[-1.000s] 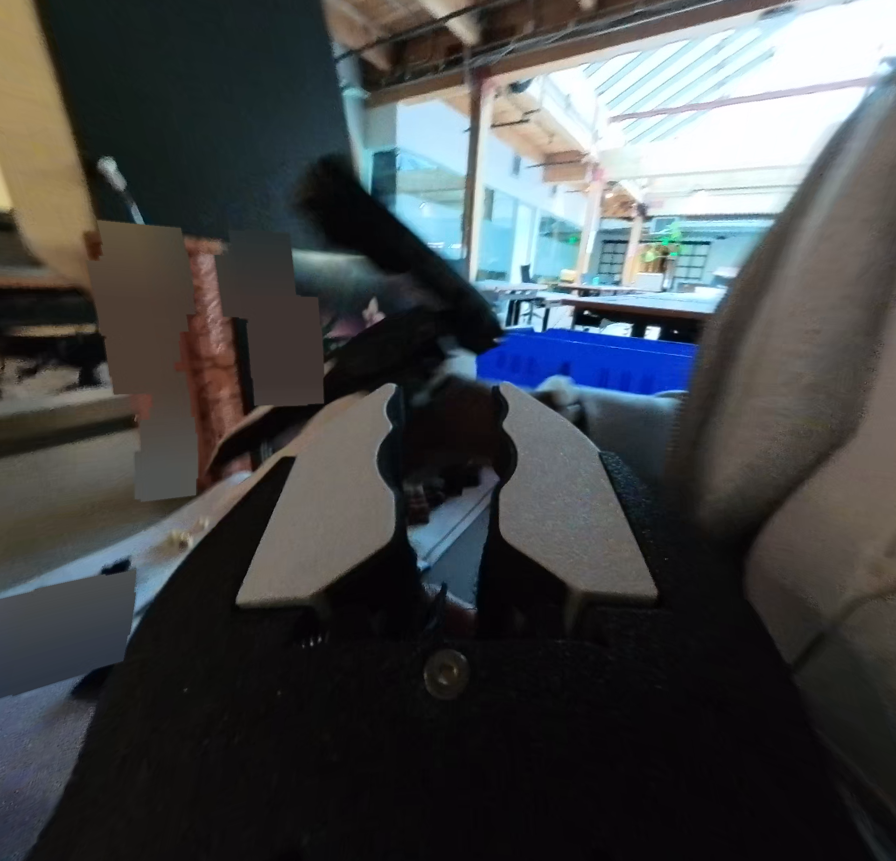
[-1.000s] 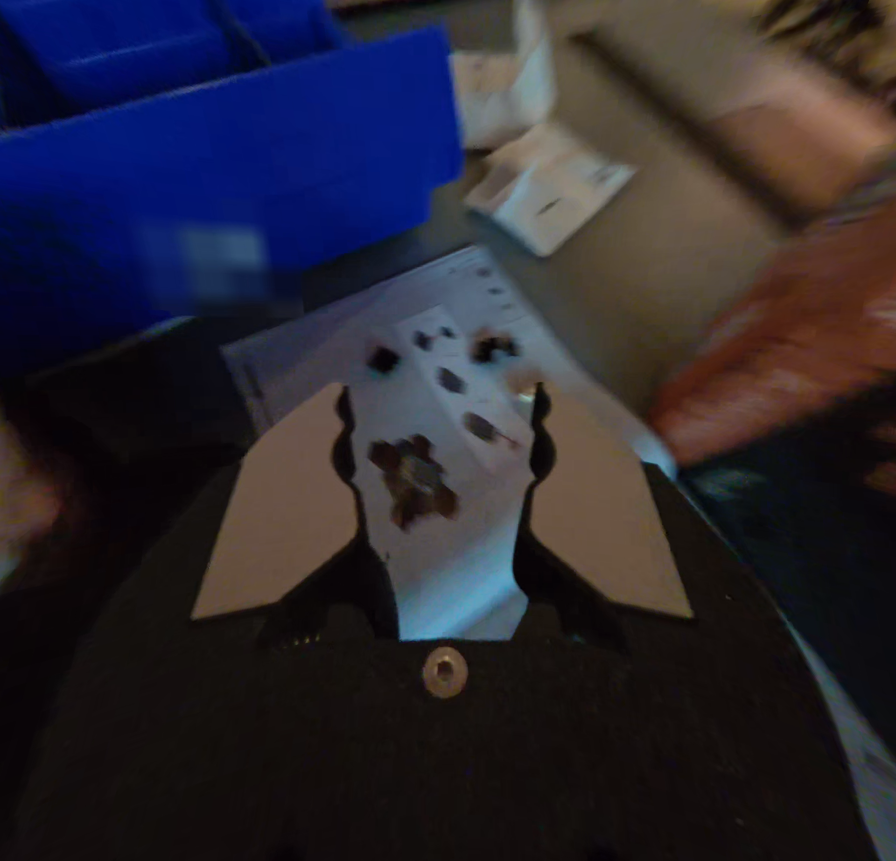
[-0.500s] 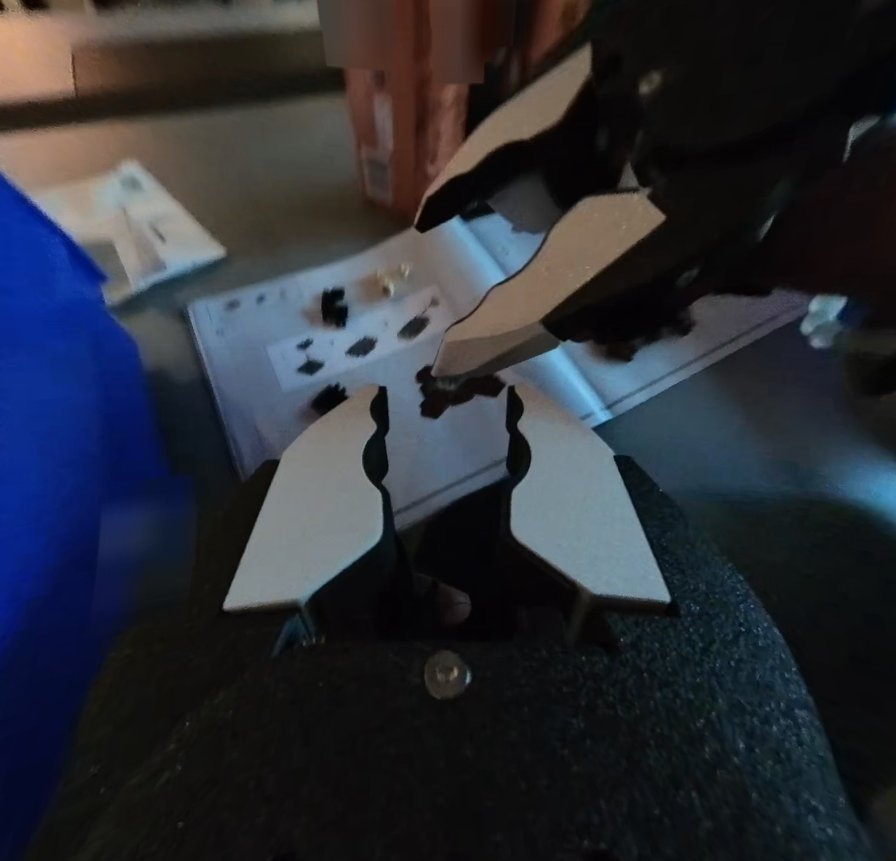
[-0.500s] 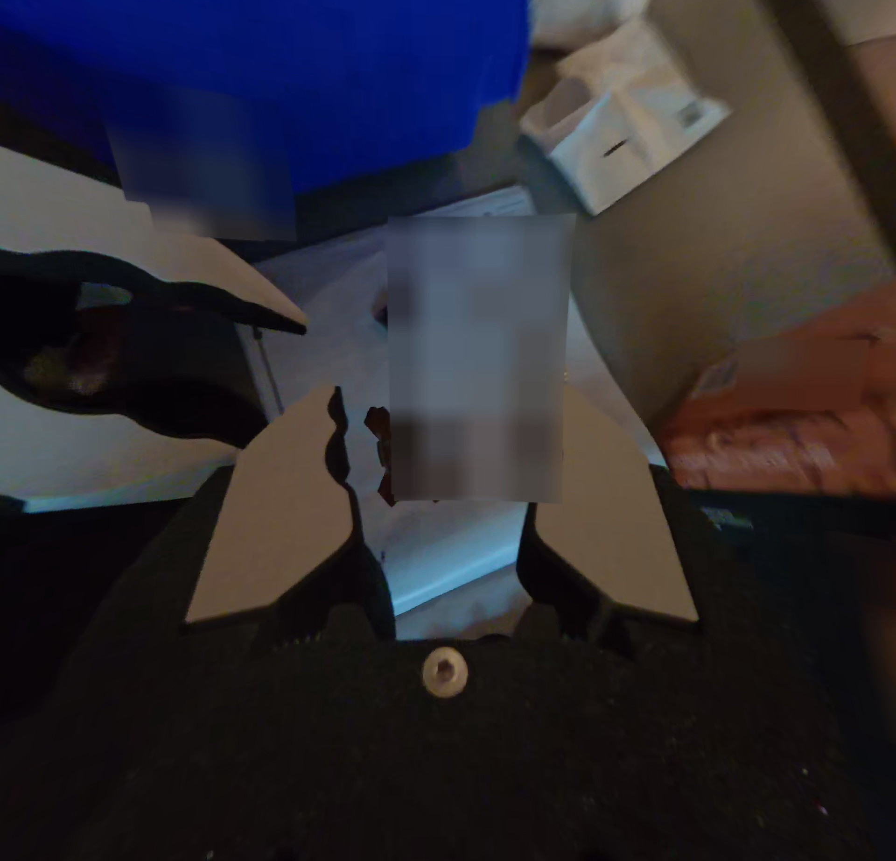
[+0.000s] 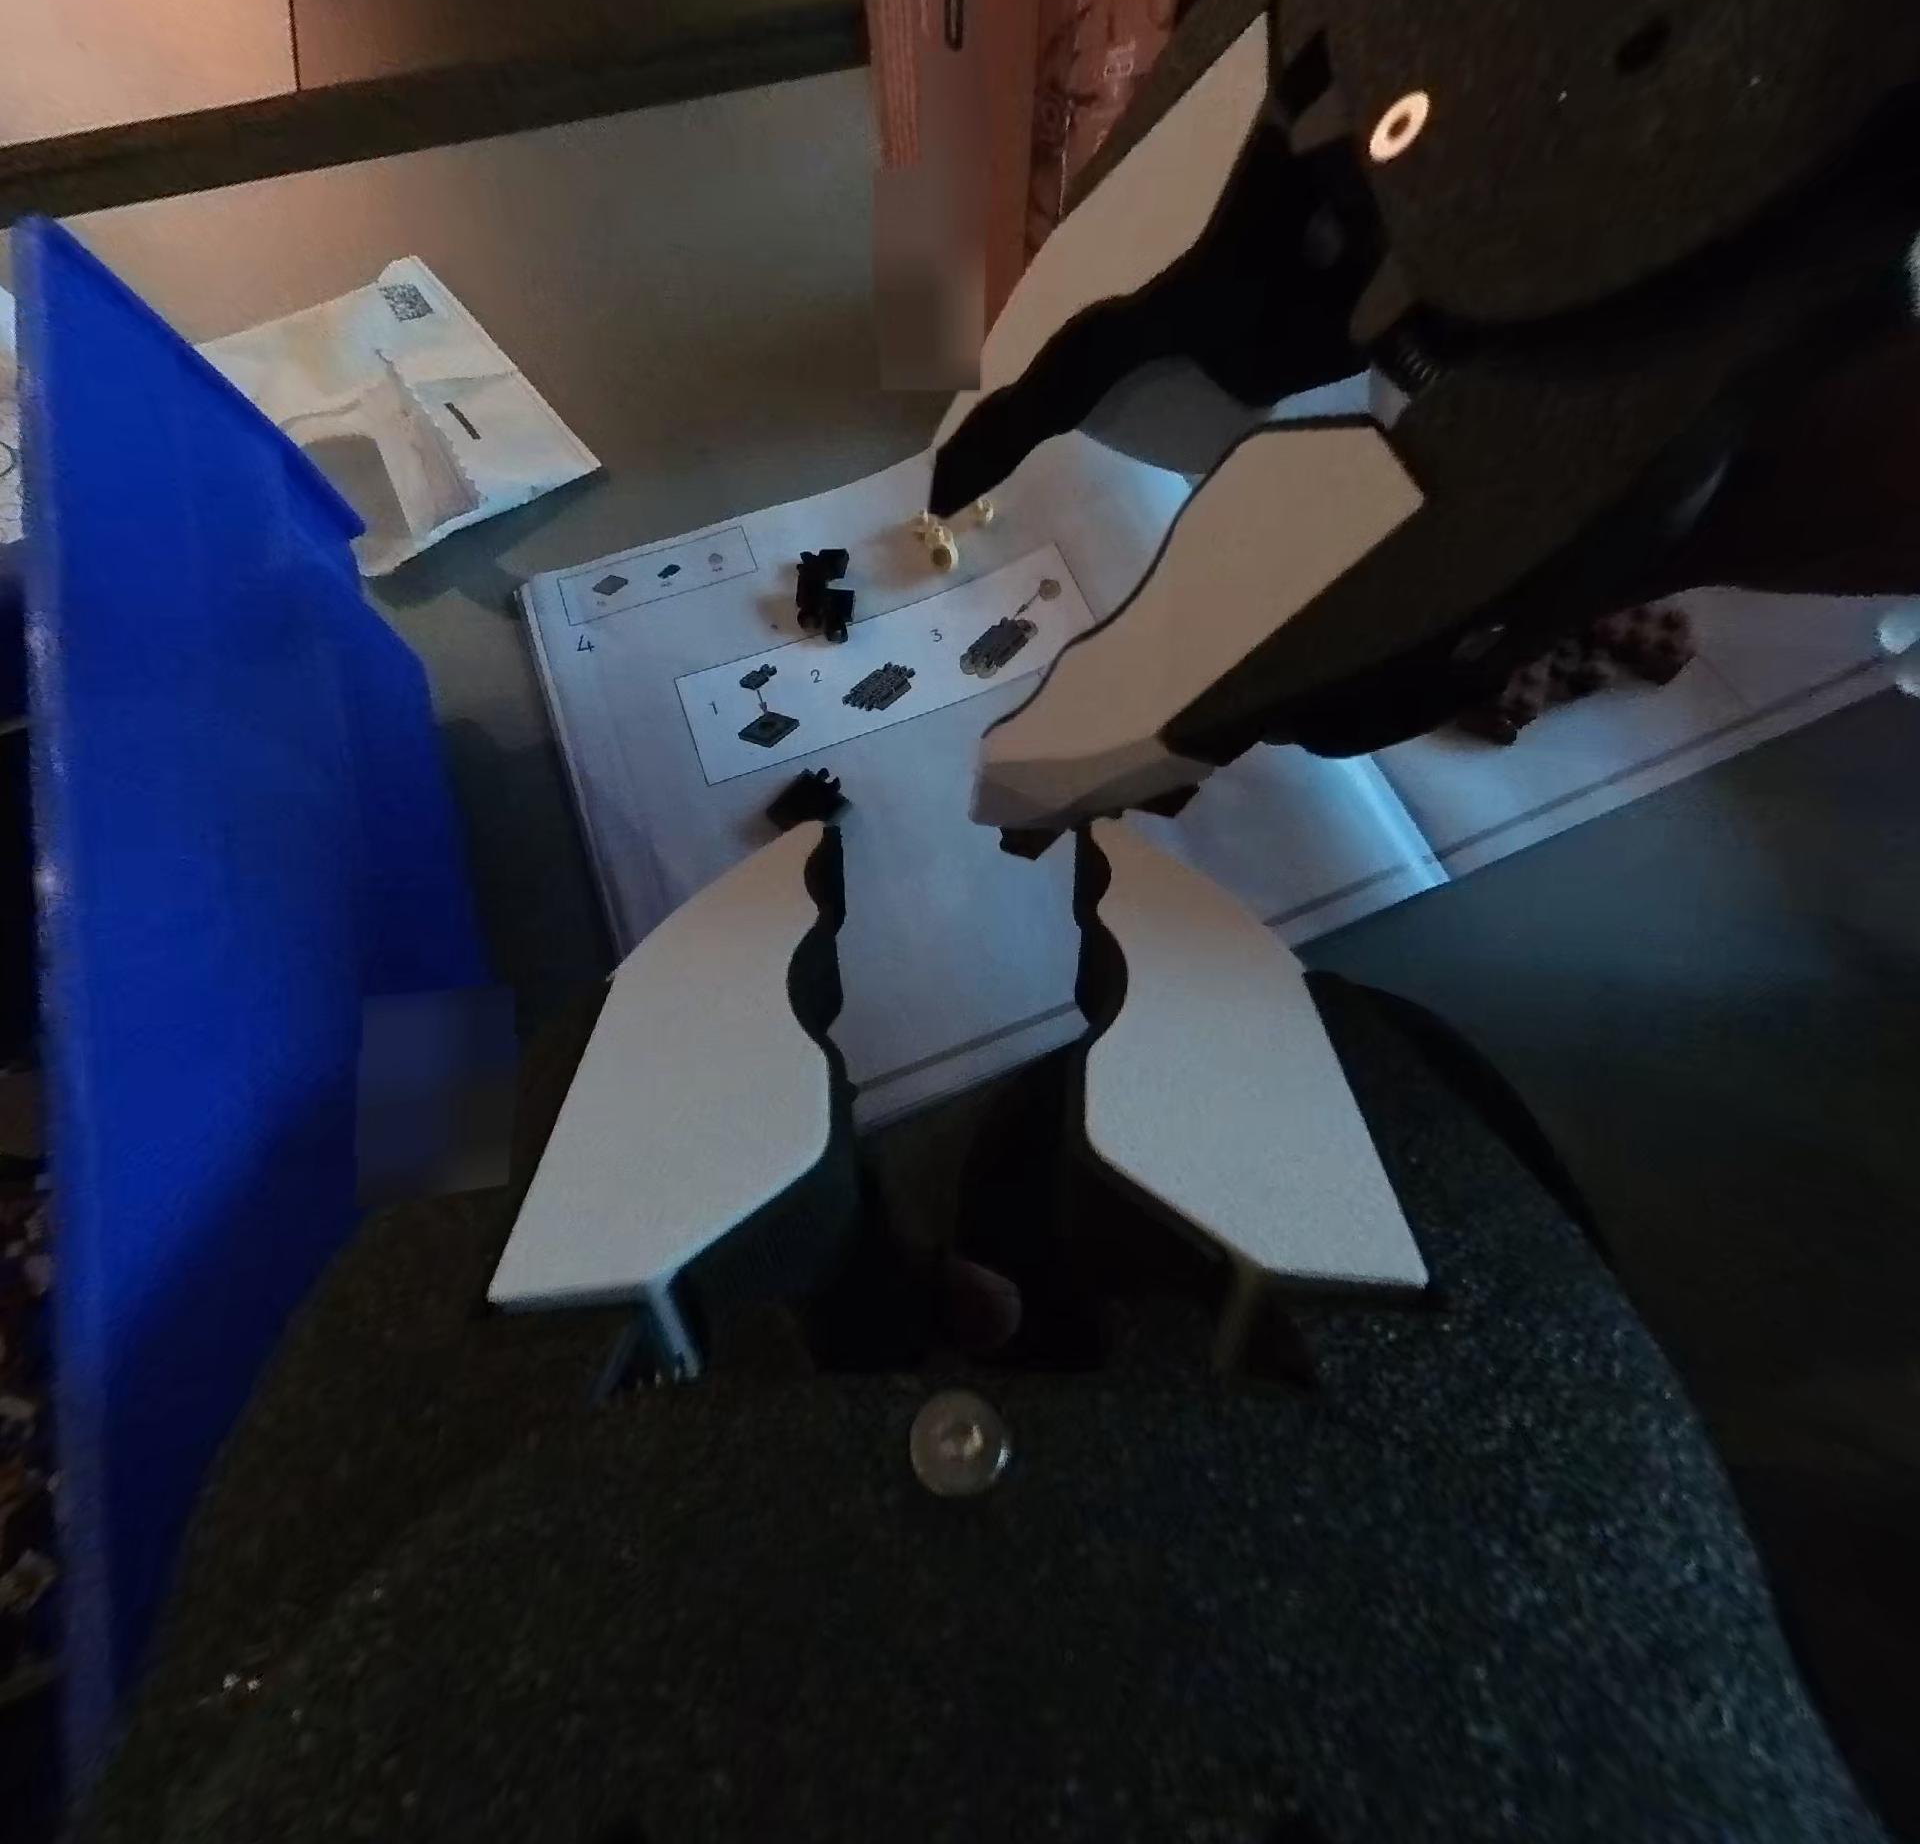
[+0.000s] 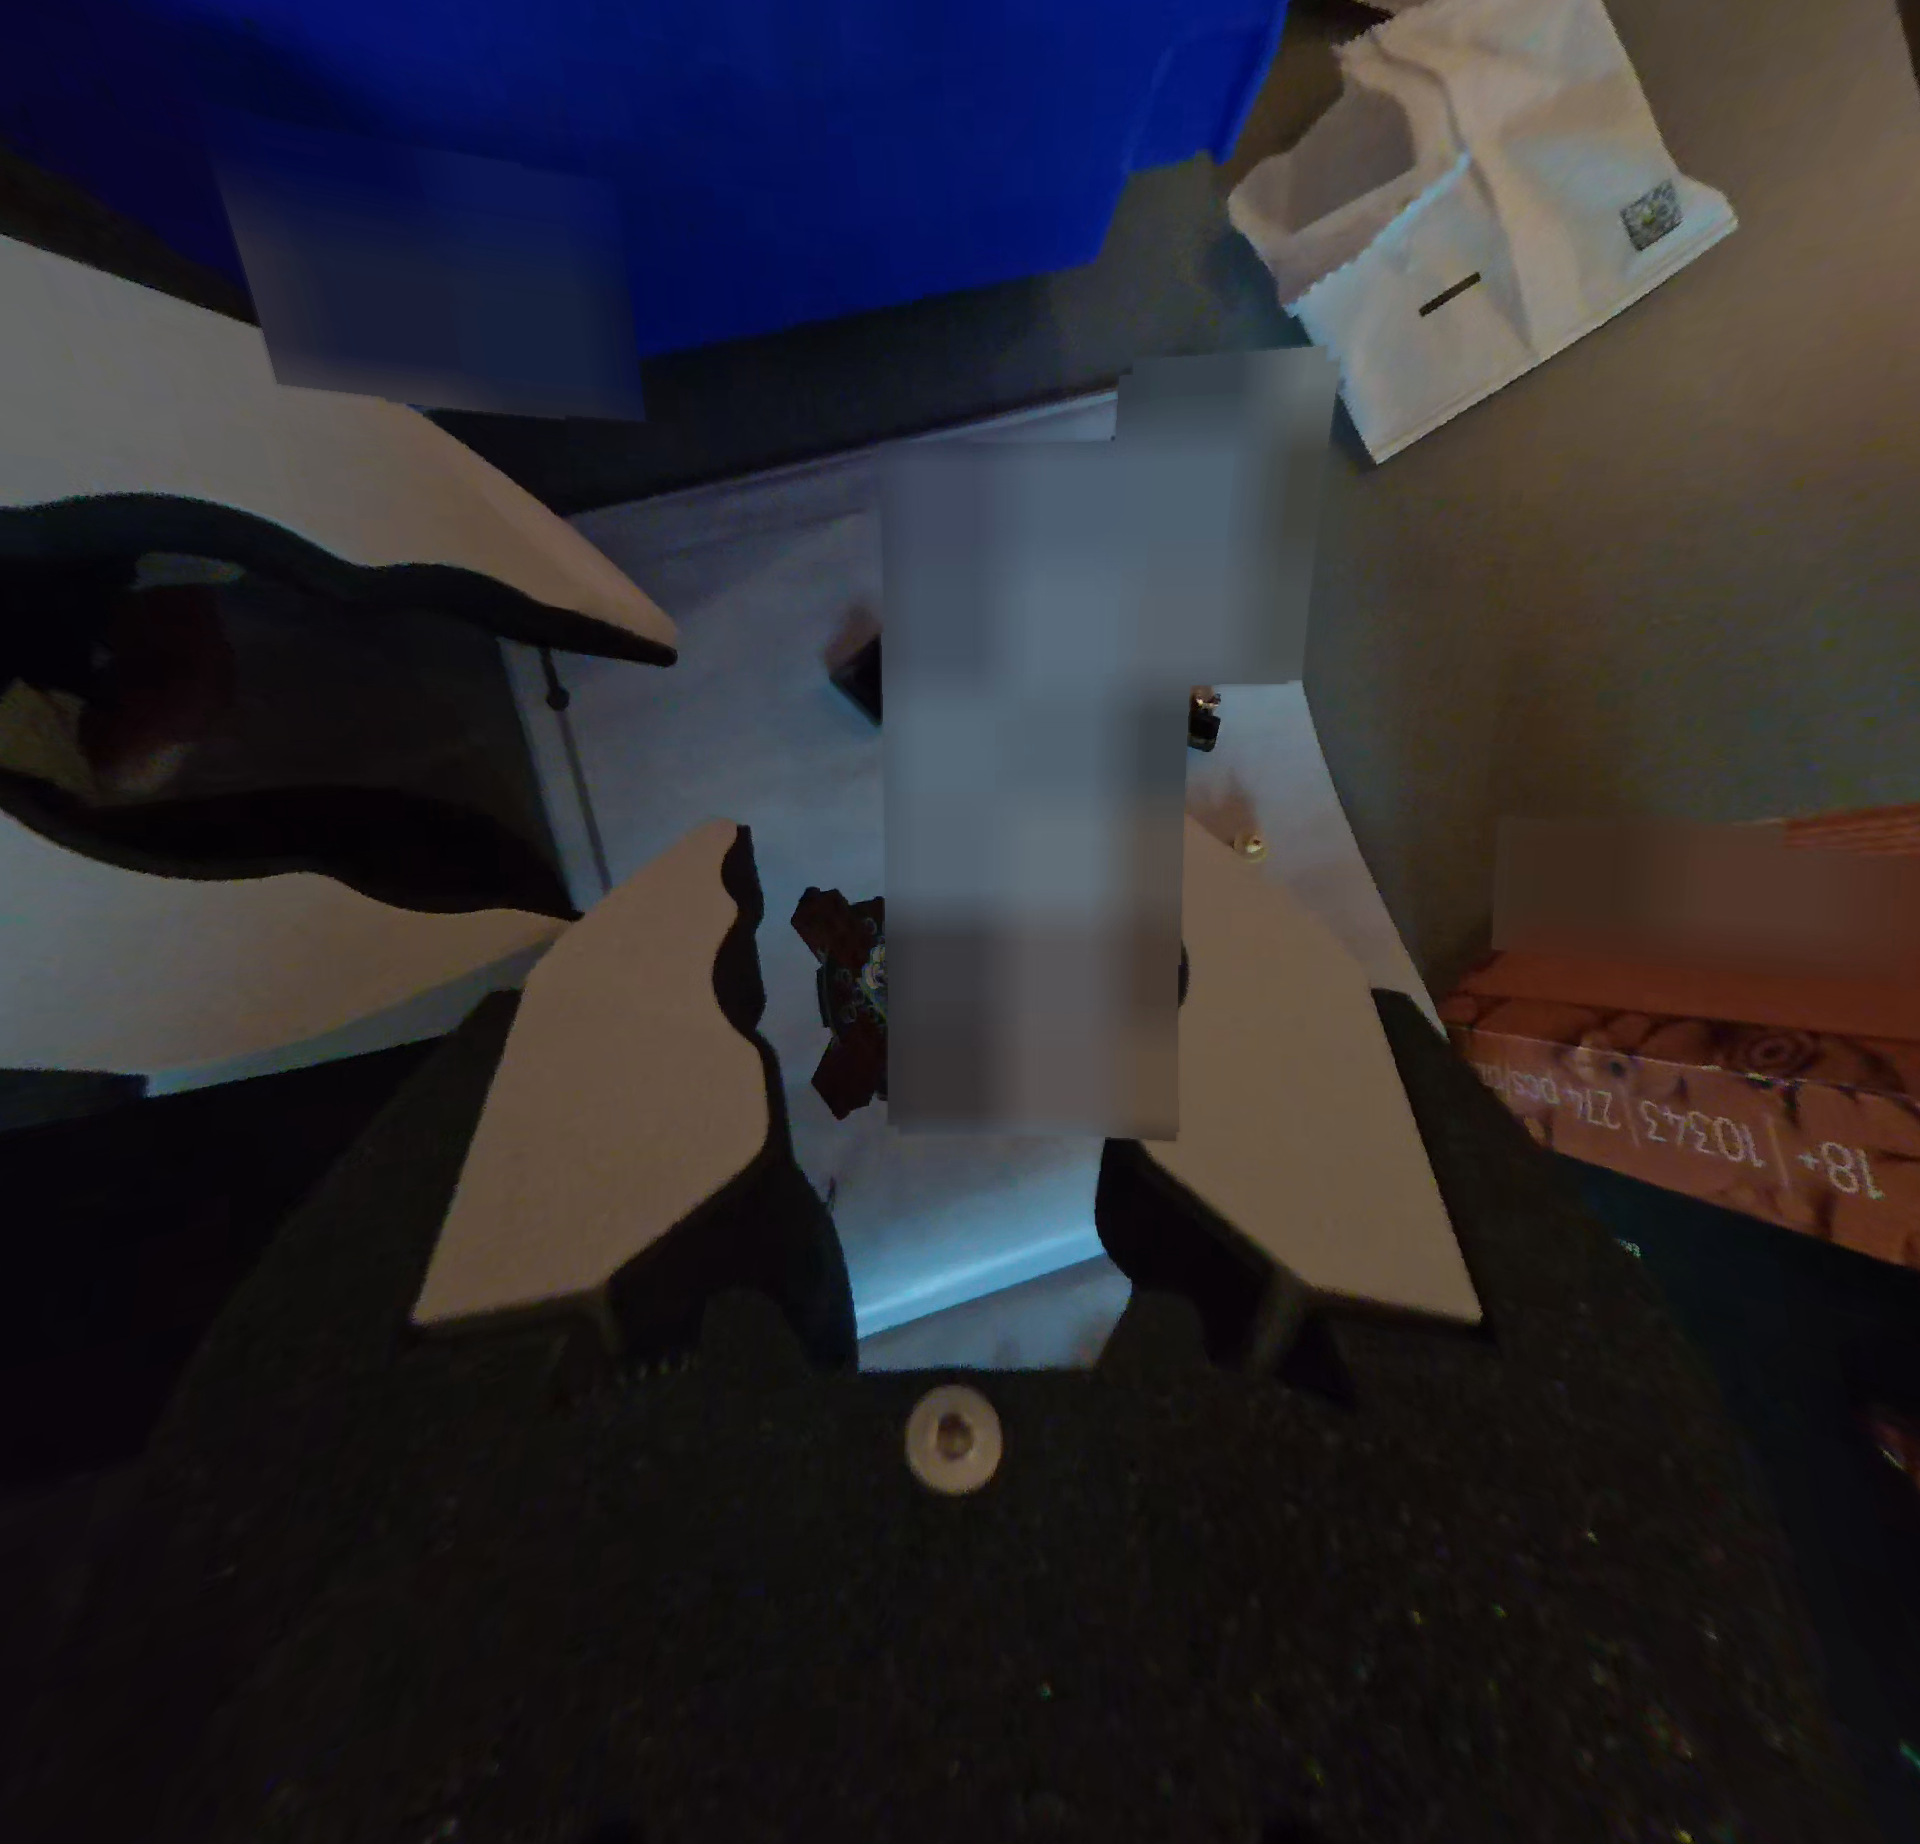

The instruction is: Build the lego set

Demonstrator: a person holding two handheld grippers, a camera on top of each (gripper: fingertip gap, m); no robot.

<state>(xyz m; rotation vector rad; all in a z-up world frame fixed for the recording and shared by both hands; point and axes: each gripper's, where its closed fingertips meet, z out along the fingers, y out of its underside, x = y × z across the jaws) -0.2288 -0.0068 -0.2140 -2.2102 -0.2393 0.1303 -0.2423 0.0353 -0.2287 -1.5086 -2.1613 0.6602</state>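
Over an open instruction booklet (image 5: 935, 921) on the grey tabletop (image 5: 665, 267), both grippers hovered with nothing in their grasp. The left gripper (image 5: 951, 838) held its fingers moderately apart, a small black brick (image 5: 805, 797) just beyond its left fingertip at 11 o'clock. The right gripper (image 6: 961, 838) spread its fingers wide around a dark brown brick cluster (image 6: 844, 994) on the page, without touching it. A blue bin (image 5: 208, 755) stood at 9 o'clock, a torn white paper bag (image 5: 416, 392) farther off at 11 o'clock.

A dark brown brick cluster (image 6: 844, 994) is half hidden; the blue bin (image 5: 208, 755) is cut off.
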